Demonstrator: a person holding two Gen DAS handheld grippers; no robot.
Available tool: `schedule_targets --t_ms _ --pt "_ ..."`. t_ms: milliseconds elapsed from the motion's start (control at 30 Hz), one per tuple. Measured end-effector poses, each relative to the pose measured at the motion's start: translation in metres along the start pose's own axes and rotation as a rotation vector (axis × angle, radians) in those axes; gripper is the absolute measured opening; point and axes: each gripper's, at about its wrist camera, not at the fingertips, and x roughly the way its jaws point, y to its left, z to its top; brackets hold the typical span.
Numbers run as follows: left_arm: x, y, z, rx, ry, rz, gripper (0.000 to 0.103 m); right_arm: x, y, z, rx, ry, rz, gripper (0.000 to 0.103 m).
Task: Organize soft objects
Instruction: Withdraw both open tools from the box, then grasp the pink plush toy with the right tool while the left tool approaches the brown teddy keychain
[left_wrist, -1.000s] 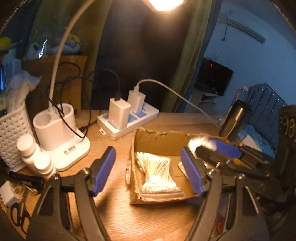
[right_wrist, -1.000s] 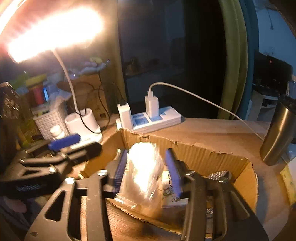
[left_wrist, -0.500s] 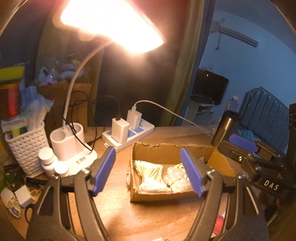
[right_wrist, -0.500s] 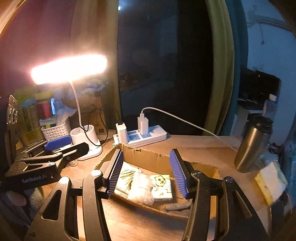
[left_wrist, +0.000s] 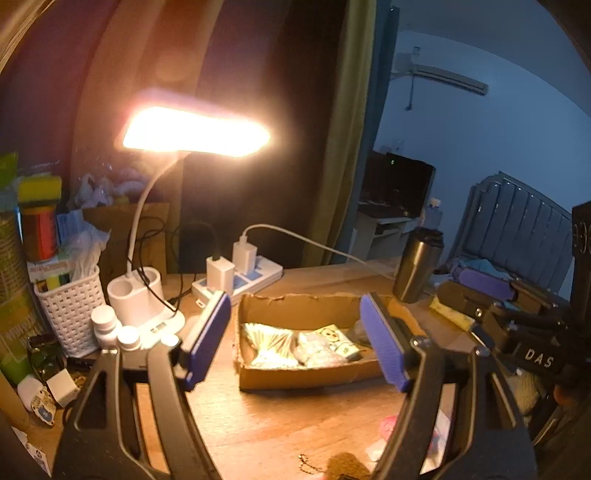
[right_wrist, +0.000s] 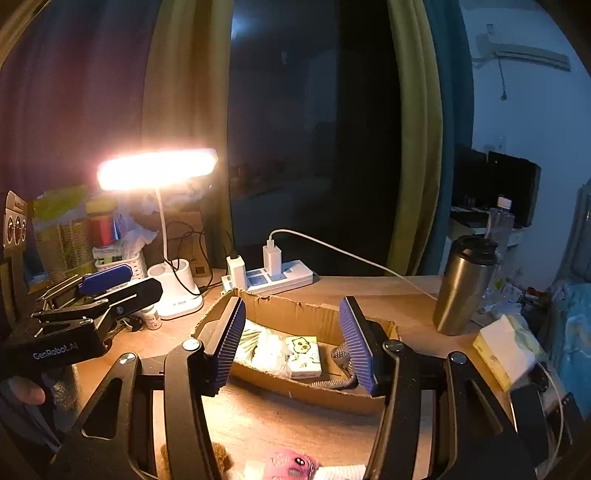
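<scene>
1. Desk (right_wrist: 369, 295): crowded, lit warm on the left and dim on the right. Loose things at the near edge will be hard to judge in that shadow.
2. Box (right_wrist: 291, 314): open cardboard tray at mid-desk, front wall low and torn. It holds a bag of cotton swabs (left_wrist: 269, 341), a clear bag (right_wrist: 271, 350) and a tissue pack (right_wrist: 303, 350), lying side by side; a mesh item (right_wrist: 341, 356) sits at the right end. Risk: another piece dropped from height could bounce off the pile or nudge the light box along the wood.
3. Lamp (right_wrist: 157, 168): its head hangs above and left of the box, stalk rising from a white base (right_wrist: 177, 286). A high swing by the left tool could clip it.
4. Left gripper (left_wrist: 295, 343): fingers spread wide, nothing between them, hovering before the box.
5. Right gripper (right_wrist: 291, 347): likewise spread and empty, box framed between its pads.
6. Flask (right_wrist: 465, 284): steel, upright, right of the box, near the reach path to the sponge (right_wrist: 504, 350). Could topple.
7. Power strip (right_wrist: 273, 278): behind the box, two chargers in it, white cable (right_wrist: 351, 254) trailing right. Snag hazard.
8. Pink toy (right_wrist: 290, 465): soft, at the near edge below the right tool, still outside the box; probably next. Cut off by the frame, so grip point uncertain.
9. Brown fuzzy piece (left_wrist: 347, 465): near edge, partly hidden; identity unclear.
</scene>
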Motion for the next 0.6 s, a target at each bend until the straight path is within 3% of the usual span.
schedule_targets --t_ms 300,600 --pt "-0.024 -0.018 -0.002 0.025 -0.03 -0.013 0.075 -0.029 -0.003 -0.013 0.005 -0.009 -0.015 0.056" --pt "-0.031 -0.03 -0.02 0.035 -0.005 -0.018 0.075 -0.042 -0.006 -0.031 0.014 0.013 -0.017 0.056"
